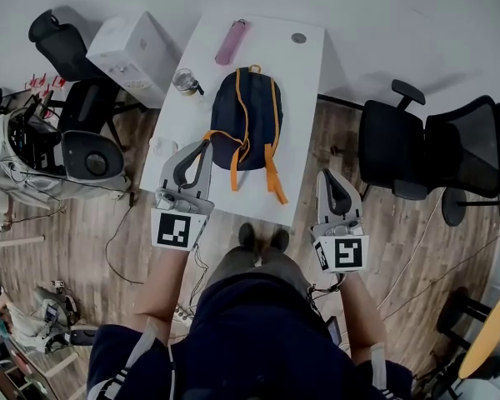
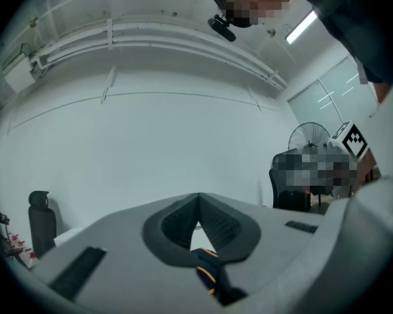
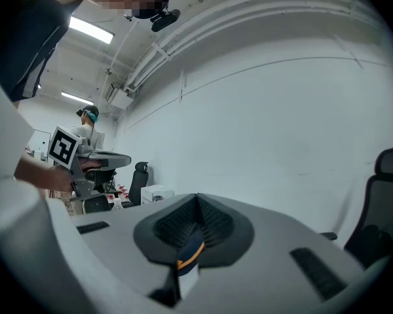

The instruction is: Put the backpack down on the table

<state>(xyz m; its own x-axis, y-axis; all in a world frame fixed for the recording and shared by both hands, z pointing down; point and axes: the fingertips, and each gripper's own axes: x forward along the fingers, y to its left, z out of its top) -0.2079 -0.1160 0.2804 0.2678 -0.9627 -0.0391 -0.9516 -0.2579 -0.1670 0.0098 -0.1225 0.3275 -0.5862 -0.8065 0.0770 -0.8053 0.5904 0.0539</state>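
— Ok, seeing backpack [image 1: 246, 111] flat on table [image 1: 304, 82], so prob. done. Anything left to break?
— Yep, straps. Left gripper [image 1: 207, 144] pressed shut, empty afaict, tip right at the left strap [image 1: 219, 137]. Only navy/orange webbing visible thru the slot behind the pads. Could hook that loop on pull-back and drag the pack toward the near edge.
— And right gripper [image 1: 323, 175]?
— Also closed on nothing, clear of the pack. Watch the strap tail [image 1: 277, 192] near the front corner tho: easy snag. Plus glass jar [image 1: 184, 81] just beside the pack, prone to tipping w/ any drag.
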